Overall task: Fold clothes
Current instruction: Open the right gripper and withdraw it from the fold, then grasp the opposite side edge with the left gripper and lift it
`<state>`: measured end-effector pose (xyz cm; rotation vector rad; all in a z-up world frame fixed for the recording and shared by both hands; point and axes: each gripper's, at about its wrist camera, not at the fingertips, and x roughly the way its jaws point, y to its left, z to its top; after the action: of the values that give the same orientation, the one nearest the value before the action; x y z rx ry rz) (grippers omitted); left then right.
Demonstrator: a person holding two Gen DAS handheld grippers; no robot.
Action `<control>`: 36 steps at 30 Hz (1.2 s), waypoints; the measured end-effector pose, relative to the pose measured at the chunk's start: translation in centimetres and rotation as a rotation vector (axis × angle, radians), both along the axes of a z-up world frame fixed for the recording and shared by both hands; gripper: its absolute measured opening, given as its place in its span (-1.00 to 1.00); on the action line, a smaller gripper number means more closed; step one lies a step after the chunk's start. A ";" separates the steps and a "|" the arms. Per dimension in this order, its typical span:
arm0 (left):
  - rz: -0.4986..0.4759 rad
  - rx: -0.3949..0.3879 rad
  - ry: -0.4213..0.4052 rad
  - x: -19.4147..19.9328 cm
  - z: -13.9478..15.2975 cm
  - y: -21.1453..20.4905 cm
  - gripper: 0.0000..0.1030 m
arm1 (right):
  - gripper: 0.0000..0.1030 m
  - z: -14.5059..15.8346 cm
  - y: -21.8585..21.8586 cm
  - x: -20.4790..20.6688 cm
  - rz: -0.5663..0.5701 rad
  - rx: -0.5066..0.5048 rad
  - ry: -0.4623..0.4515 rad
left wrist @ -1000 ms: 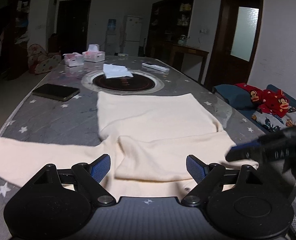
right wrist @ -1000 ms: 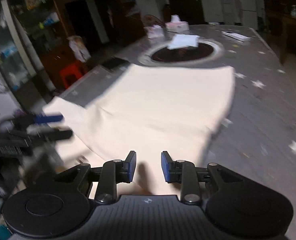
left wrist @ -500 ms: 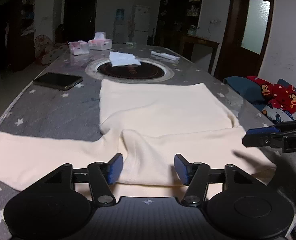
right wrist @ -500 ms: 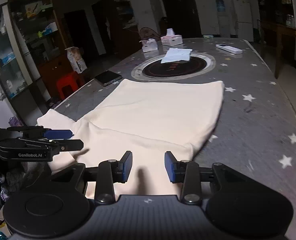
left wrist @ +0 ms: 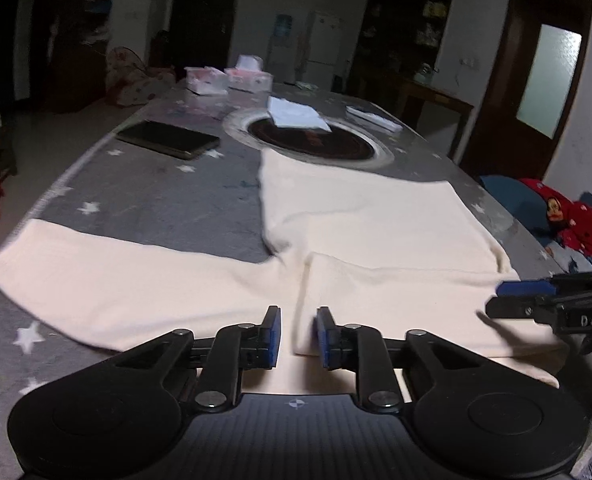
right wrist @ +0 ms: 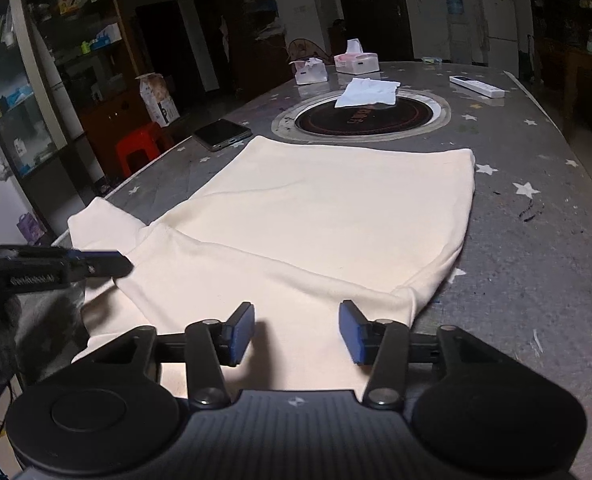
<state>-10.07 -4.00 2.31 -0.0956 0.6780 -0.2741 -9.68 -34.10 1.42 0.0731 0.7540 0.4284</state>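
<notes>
A cream long-sleeved garment point(left wrist: 356, 216) lies flat on the grey star-print table point(left wrist: 156, 200). Its left sleeve point(left wrist: 96, 280) stretches out toward the table's left edge, while the right sleeve point(right wrist: 256, 280) is folded in across the chest. My left gripper point(left wrist: 299, 336) hovers low over the near edge of the folded sleeve, jaws only a narrow gap apart with flat cloth showing between them. My right gripper point(right wrist: 296, 330) stands open over the garment's point(right wrist: 336, 208) near right part, holding nothing. Each gripper shows in the other's view, the right gripper point(left wrist: 504, 298) and the left gripper point(right wrist: 112, 262).
Beyond the garment is a round inset hotplate point(left wrist: 360, 148) with a white cloth point(left wrist: 296, 116) on it. A dark phone point(left wrist: 168, 140), two tissue boxes point(left wrist: 248, 78) and a remote point(left wrist: 372, 114) lie farther back. A red stool point(right wrist: 140, 146) stands left of the table, cushions point(left wrist: 576, 220) on the right.
My left gripper's jaws have narrowed from wide open to a small gap and it has swung left. My right gripper's jaws have widened a little.
</notes>
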 end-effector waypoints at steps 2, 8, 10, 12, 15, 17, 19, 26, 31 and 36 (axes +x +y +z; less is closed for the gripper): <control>0.049 0.001 -0.014 -0.1 0.4 1.2 -0.54 | 0.19 -0.1 0.5 -0.1 0.009 -0.009 -0.010; 0.324 0.058 -0.033 0.9 0.8 6.4 -0.02 | 0.58 -0.5 2.0 -0.7 0.043 -0.074 -0.055; 0.409 0.088 -0.029 1.5 0.6 8.1 0.07 | 0.67 -0.7 2.4 -0.9 0.056 -0.091 -0.068; 0.473 0.091 -0.015 2.2 0.2 9.7 0.08 | 0.72 -0.8 2.9 -1.0 0.070 -0.107 -0.081; 0.531 0.076 0.005 3.0 -0.4 11.7 0.08 | 0.82 -1.0 3.2 -1.1 0.077 -0.118 -0.090; 0.551 0.053 0.020 3.4 -0.8 12.6 0.08 | 0.90 -1.1 3.3 -1.1 0.079 -0.114 -0.092; 0.553 0.043 0.023 3.7 -1.1 13.0 0.04 | 0.94 -1.2 3.4 -1.1 0.081 -0.111 -0.094; 0.546 0.061 -0.001 4.6 -1.5 13.6 -0.44 | 1.00 -1.4 3.5 -1.1 0.081 -0.104 -0.101; 0.533 0.003 -0.014 4.7 -0.7 13.7 -0.80 | 1.00 -1.6 3.5 -1.1 0.081 -0.104 -0.105; 0.424 -0.043 -0.099 3.9 2.6 10.9 -0.80 | 1.00 -1.6 3.7 -1.1 0.082 -0.114 -0.108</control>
<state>-6.15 6.92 4.95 -0.2617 0.5383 0.1137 -10.82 -30.45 -0.21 -0.0876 0.6755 0.4629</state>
